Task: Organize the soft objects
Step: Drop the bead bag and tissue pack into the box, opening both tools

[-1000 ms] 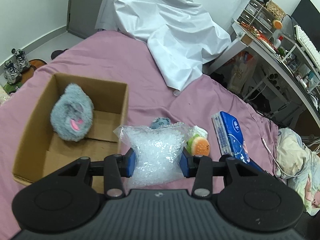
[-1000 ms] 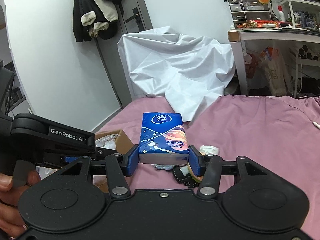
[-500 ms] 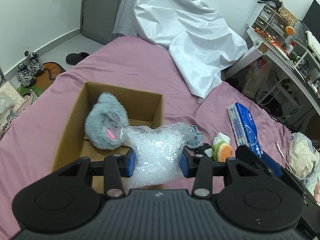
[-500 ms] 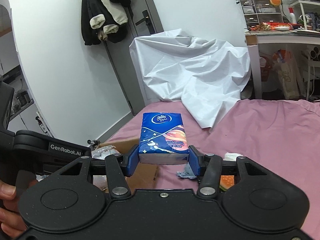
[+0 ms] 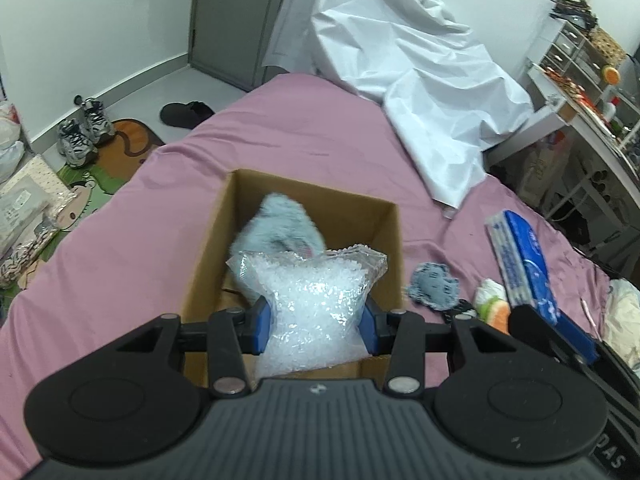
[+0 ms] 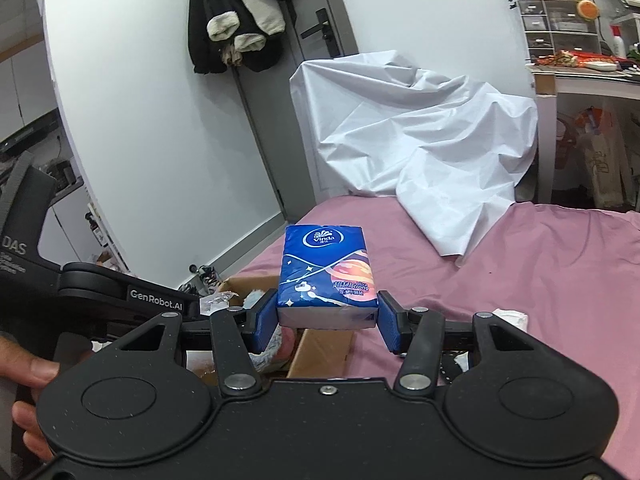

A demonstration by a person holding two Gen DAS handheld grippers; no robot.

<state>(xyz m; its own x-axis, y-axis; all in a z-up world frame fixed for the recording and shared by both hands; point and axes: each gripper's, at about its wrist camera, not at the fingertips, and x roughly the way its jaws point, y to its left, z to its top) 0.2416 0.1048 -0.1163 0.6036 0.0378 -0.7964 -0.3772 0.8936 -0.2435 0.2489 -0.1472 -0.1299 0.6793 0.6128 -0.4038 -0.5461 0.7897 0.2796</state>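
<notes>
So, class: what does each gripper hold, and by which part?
Left gripper: bag of clear pellets, by its lower sides. Right gripper: blue tissue pack, by its near end's sides.

A crumpled white sheet (image 5: 420,92) drapes over the far end of the bed (image 5: 312,148) with its pink cover. Sneakers (image 5: 80,132) and a black slipper (image 5: 186,112) lie on the floor beside a cartoon mat (image 5: 120,152). Dark jackets (image 6: 236,12) hang by the grey door (image 6: 320,80). A cluttered bench (image 6: 588,76) carries drawer units (image 6: 560,26).

A grey plush (image 5: 280,228) fills the cardboard box's (image 5: 394,248) far half; near half open.
</notes>
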